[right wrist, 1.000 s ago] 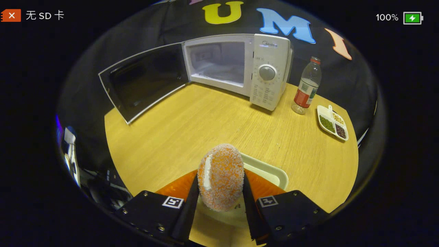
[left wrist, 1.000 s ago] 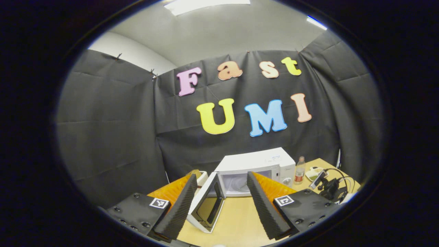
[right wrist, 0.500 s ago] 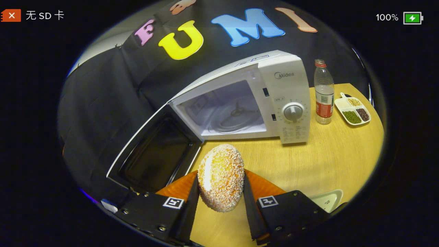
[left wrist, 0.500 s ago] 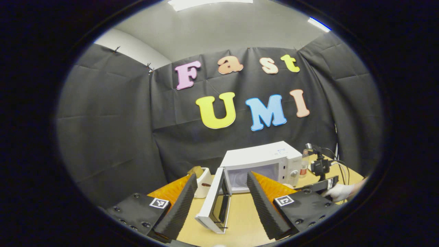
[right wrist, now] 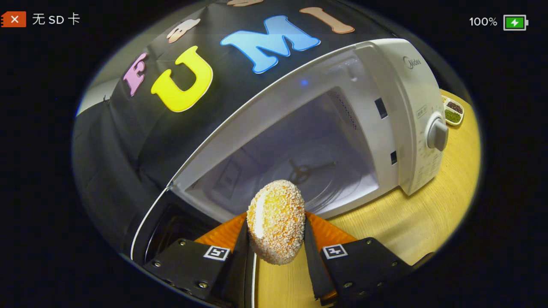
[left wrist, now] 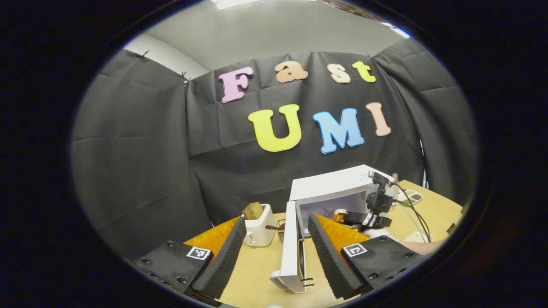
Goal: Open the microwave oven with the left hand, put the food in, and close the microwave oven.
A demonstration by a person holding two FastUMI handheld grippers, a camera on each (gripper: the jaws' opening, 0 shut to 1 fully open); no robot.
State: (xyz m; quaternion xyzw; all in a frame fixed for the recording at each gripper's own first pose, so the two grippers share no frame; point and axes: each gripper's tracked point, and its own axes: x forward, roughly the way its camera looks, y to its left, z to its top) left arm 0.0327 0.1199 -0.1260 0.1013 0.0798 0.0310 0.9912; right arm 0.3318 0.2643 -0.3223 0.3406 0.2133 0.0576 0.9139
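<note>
Food (right wrist: 276, 222) upright, long axis vertical, clamped in right gripper (right wrist: 274, 248) jaws, left gripper (left wrist: 272, 256) jaws apart, empty.

A booth walled with creased black cloth (left wrist: 141, 162), pinned up by small clips along its top edge. Above it, a pale grey ceiling (left wrist: 274, 34) with bright light panels (left wrist: 396, 30) at the top and upper right. Below, a light yellow wood-grain surface (left wrist: 257, 273) curves along its far edge against the cloth.

Toaster (left wrist: 258, 224) on table (left wrist: 257, 273); compartment dish (right wrist: 453, 112).
</note>
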